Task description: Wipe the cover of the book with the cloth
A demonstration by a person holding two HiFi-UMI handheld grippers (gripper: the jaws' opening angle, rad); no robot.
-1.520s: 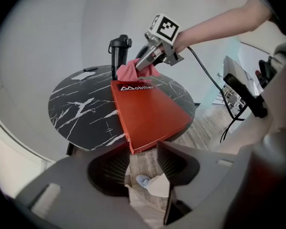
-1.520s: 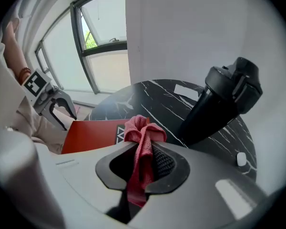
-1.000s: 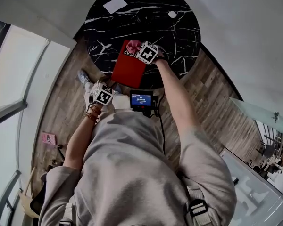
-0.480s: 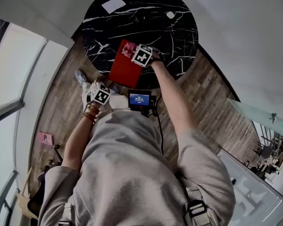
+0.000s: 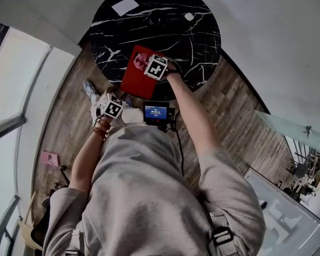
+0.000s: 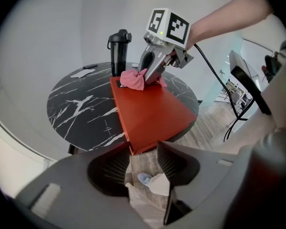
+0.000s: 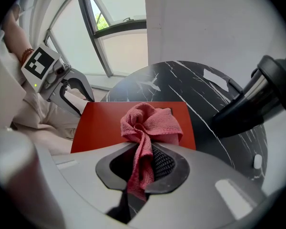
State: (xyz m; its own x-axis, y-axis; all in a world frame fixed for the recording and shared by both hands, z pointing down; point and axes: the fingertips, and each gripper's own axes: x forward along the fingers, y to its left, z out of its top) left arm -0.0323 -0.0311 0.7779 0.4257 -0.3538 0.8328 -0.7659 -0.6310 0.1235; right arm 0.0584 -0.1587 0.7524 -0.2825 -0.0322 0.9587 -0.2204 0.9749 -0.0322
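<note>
Book lies on the table at its near edge. Over the last 1 s the right gripper, clamped on the cloth, has dragged it from the cover's far edge inward, so wiping is under way. Left gripper hangs open, empty.

Rough terry cloth on a matt red book (table: glossy black marble).

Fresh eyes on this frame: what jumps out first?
A red book lies at the near edge of the round black marble table. The right gripper is shut on a bunched pink cloth resting on its cover. The left gripper hangs open off the table, empty.
</note>
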